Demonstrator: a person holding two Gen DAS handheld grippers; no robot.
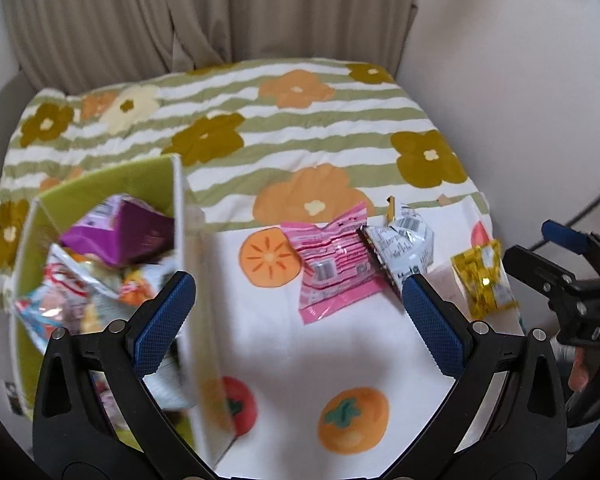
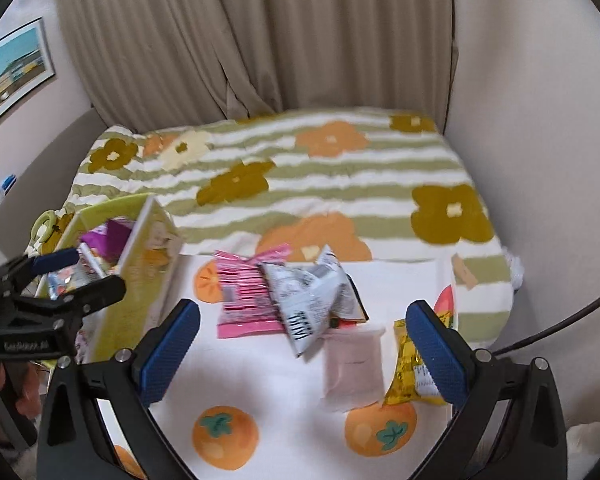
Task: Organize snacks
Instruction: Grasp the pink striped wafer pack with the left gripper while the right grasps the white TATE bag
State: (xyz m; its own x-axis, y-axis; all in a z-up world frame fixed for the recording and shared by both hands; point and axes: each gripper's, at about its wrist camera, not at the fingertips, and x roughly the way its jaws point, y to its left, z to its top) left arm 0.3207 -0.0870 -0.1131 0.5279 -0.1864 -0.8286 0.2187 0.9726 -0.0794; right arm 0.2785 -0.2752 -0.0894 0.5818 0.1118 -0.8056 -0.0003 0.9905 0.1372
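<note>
Both hand-held grippers, left (image 1: 296,296) and right (image 2: 303,336), gape wide and empty beside the half-filled green storage box (image 1: 100,184); the pink snack packet (image 1: 332,268) nearest it looks the likely next grasp.

Four snack packets lie loose: one pink (image 2: 247,298), one white (image 2: 304,300), one pale (image 2: 354,364), one yellow (image 2: 410,368).

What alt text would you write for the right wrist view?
An open hand-held gripper hovers over pink, silver, pale and yellow snack packets on a persimmon-print cloth. A green bin of snacks stands left.
</note>
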